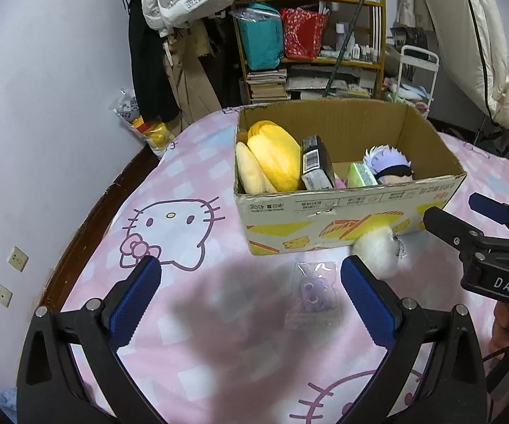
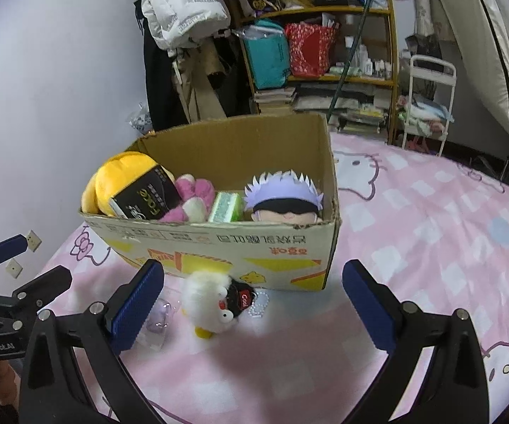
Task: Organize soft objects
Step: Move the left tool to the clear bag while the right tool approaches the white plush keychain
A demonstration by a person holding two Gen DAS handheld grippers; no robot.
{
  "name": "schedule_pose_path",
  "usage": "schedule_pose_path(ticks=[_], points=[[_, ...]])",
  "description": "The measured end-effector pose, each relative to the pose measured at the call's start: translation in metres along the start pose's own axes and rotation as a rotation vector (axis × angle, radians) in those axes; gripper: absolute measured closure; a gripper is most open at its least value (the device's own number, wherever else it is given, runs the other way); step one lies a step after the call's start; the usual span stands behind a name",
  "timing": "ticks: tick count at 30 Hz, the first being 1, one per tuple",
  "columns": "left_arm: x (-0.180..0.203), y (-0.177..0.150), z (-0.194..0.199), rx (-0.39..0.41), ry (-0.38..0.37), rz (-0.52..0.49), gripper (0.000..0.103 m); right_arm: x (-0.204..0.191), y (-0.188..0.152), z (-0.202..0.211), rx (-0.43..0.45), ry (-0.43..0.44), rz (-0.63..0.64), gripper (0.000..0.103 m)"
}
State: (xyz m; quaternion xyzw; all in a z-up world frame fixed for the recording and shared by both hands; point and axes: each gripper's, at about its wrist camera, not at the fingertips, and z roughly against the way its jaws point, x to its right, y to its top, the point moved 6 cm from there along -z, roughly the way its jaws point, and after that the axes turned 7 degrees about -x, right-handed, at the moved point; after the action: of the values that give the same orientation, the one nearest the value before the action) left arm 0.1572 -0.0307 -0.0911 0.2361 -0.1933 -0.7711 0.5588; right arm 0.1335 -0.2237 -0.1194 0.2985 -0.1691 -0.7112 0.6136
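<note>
Soft toys are being gathered into a cardboard box (image 2: pixel 219 247) that sits on a bed with a pink cartoon-cat sheet (image 2: pixel 431 229). Inside the box already lie a yellow plush (image 1: pixel 275 155), a pink plush (image 2: pixel 194 194), a doll with pale purple hair (image 2: pixel 284 198), a black packet (image 2: pixel 148 194) and a green tissue pack (image 2: pixel 224 206).

Two things remain on the sheet, just in front of the box's near wall. One is a fluffy white plush bird (image 2: pixel 212 300) with a black face and yellow feet, lying on its side with its long axis running roughly left to right. Just beside it, on its left, is a small clear bag holding a purple charm (image 1: pixel 312 291).

Both grippers hover above the sheet, jaws spread wide and holding nothing. The right gripper (image 2: pixel 254 300) has the bird between its fingers, slightly left of centre and a little ahead. The left gripper (image 1: pixel 250 300) has the charm bag between its fingers, toward its right finger. The right gripper looks better placed for the bird; the left for the bag.
</note>
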Motion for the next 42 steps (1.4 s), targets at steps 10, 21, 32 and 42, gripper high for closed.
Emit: schedule_pose_path(ticks=[10,21,32,42], points=[[0.005,-0.005,-0.041,-0.099,-0.011,0.016,0.003,-0.001,-0.008,-0.023,-0.075,-0.012,0.012,0.0],[0.009,-0.013,-0.068,-0.172,-0.042,0.021,0.003,0.002,-0.017,-0.043,-0.132,0.009,-0.022,0.0],[0.014,-0.02,-0.095,-0.25,-0.05,0.019,0.003,0.01,-0.021,-0.06,-0.173,0.004,-0.044,0.0],[0.025,-0.024,-0.106,-0.278,-0.052,-0.021,0.003,0.01,-0.022,-0.074,-0.197,0.03,-0.04,0.0]])
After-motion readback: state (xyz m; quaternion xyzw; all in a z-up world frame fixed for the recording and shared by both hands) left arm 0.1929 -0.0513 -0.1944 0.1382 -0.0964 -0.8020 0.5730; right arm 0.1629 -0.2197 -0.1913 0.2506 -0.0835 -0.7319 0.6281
